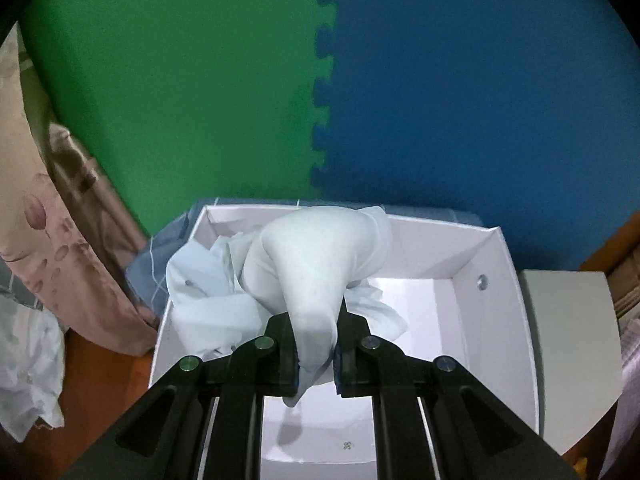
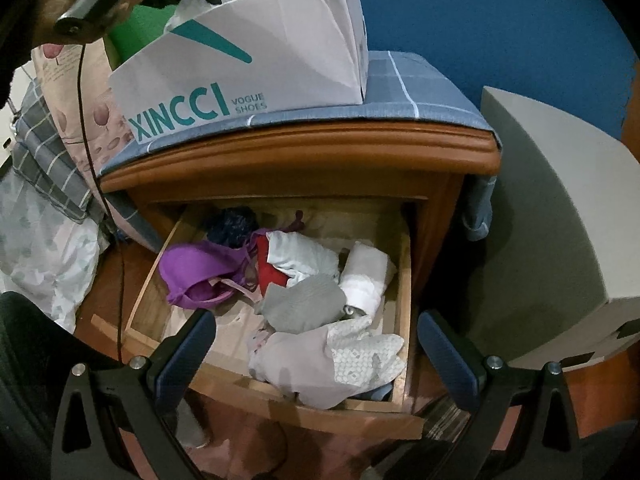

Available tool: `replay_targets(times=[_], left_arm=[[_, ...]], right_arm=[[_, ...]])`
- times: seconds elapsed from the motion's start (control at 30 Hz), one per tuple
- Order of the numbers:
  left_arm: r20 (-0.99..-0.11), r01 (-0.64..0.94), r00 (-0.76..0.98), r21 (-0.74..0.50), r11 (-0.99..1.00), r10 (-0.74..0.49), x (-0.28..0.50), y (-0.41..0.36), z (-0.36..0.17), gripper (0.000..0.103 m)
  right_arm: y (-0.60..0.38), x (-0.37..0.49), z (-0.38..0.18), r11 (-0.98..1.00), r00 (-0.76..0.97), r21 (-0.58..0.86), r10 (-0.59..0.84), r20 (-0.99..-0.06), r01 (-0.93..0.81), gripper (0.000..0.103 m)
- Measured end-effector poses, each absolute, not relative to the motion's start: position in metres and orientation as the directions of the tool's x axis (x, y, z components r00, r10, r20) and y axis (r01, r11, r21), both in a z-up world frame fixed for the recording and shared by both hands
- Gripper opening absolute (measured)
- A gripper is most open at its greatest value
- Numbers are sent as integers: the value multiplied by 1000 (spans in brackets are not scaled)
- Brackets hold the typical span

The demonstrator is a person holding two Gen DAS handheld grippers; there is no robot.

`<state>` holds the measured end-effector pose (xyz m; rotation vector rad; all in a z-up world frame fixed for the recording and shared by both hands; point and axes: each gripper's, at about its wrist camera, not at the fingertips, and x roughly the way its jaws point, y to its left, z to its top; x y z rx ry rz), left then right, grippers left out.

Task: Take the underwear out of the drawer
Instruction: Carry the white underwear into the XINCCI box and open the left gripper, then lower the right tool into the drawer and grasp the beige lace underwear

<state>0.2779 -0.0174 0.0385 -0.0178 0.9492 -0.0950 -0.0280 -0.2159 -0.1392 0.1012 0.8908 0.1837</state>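
Underwear (image 1: 316,272), white, is clamped in my left tool (image 1: 316,364) over the white shoe box (image 1: 492,280) on the nightstand's blue checked cloth (image 2: 400,92), green and blue foam mats behind. It stretches away from the fingertips into the box. My right tool (image 2: 316,352) hangs apart over the open drawer (image 2: 404,280) of clothes.

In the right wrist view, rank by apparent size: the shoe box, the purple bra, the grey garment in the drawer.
1. Shoe box, by far the largest.
2. Purple bra and grey garment look about alike; partly hidden, so no ranking between them.
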Motion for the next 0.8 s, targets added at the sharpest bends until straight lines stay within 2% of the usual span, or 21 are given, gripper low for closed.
replay_targets(times=[0.33,0.47,0.53,0.6,0.73,0.8], left_arm=[[-885,35,465,-18,999,-32,307,-16,-1,11],[-897,30,442,-7,1000,-20,313,-13,-11,15],[-902,28,431,-20,999,-30,313,-11,-15,20],[-905,25,424,-21,999,-29,313,-8,-18,36],[-897,29,440,-46,999,-54,306,-1,-14,48],[-879,33,470,-64,997,-72,298,4,-3,66]], right_arm=[[-211,-26,-143,976,595,164,217,-774,-142,103],[-211,-25,-146,978,586,156,208,-783,-139,103],[-210,-25,-148,979,584,149,202,-786,-139,103],[-209,-24,-149,981,583,137,193,-789,-139,103],[-210,-25,-147,985,603,114,171,-779,-133,103],[-213,-25,-148,986,607,108,161,-778,-123,103]])
